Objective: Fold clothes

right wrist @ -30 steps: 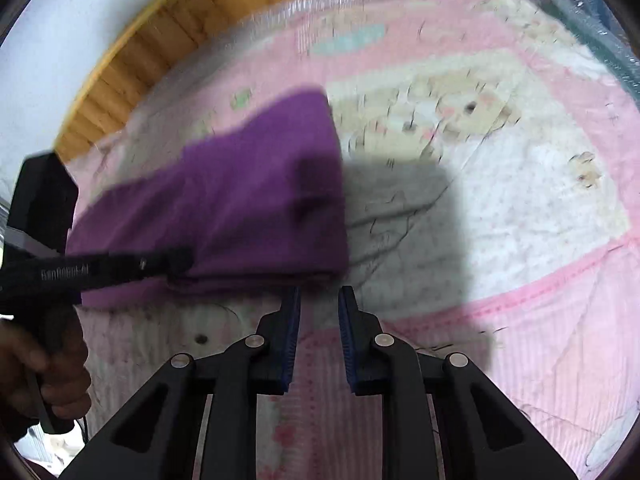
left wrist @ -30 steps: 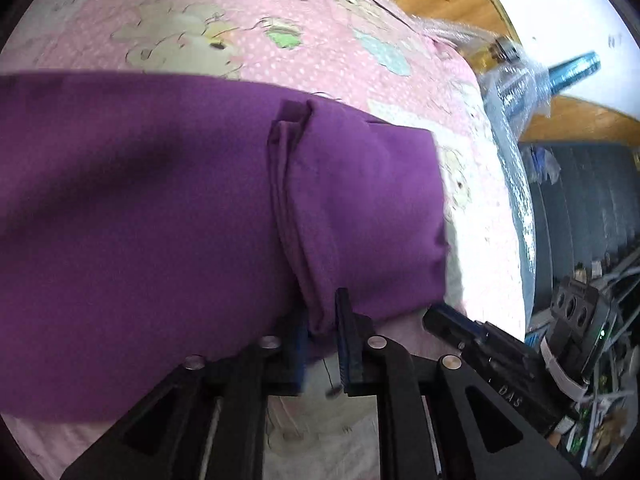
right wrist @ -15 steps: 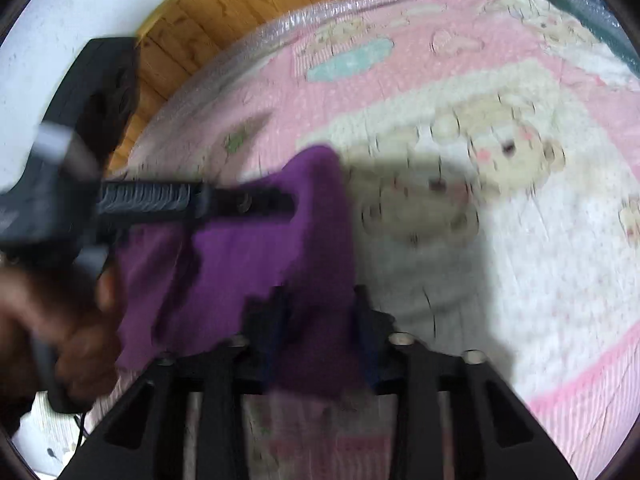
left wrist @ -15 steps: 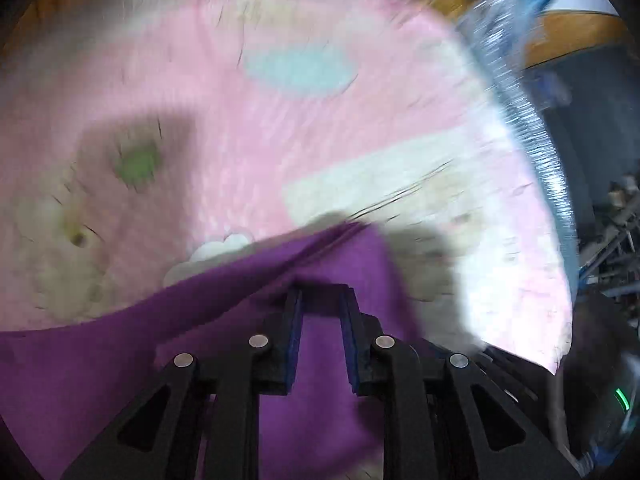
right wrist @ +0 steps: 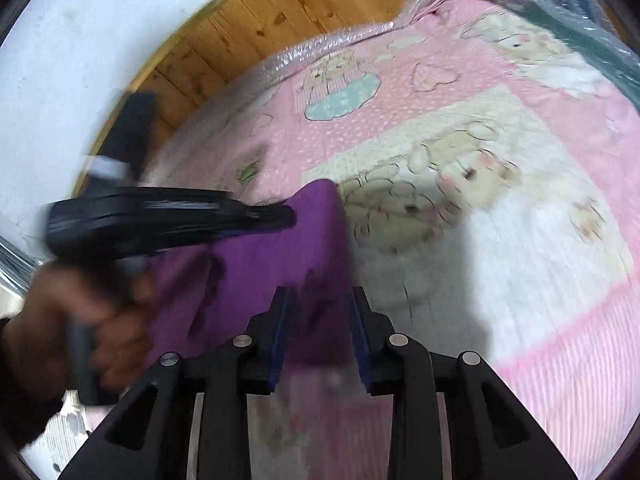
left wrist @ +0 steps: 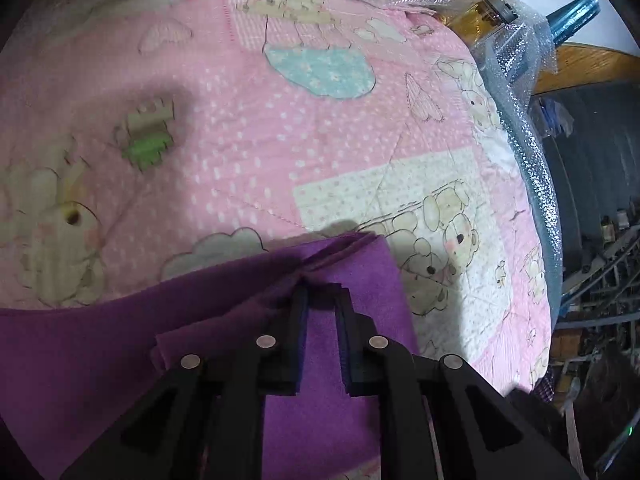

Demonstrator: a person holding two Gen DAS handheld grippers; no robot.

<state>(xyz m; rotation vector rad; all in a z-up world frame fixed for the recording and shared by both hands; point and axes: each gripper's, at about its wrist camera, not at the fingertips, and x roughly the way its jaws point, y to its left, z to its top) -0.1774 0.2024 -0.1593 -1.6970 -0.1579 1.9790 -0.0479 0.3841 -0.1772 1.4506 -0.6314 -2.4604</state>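
A purple garment (left wrist: pixel 120 340) lies partly folded on a pink cartoon-bear quilt (left wrist: pixel 320 140). My left gripper (left wrist: pixel 322 292) is shut on a bunched fold at the garment's far edge, holding it raised over the quilt. In the right wrist view the same garment (right wrist: pixel 280 264) hangs from the left gripper (right wrist: pixel 286 216), which a hand (right wrist: pixel 80 312) holds. My right gripper (right wrist: pixel 318 296) stands open at the garment's near edge, with purple cloth showing in the gap between its fingers. This view is motion-blurred.
Bubble wrap (left wrist: pixel 516 92) lines the quilt's far and right edges, with a blue wrapped tube (left wrist: pixel 572 16) beyond it. A wooden floor (right wrist: pixel 240 40) and a white wall (right wrist: pixel 80 40) lie behind. Dark clutter (left wrist: pixel 600 280) stands off the right side.
The left gripper has lifted the garment's fold and carried it forward over the quilt. The right gripper moved onto the garment's near edge, and its fingers now stand wider apart.
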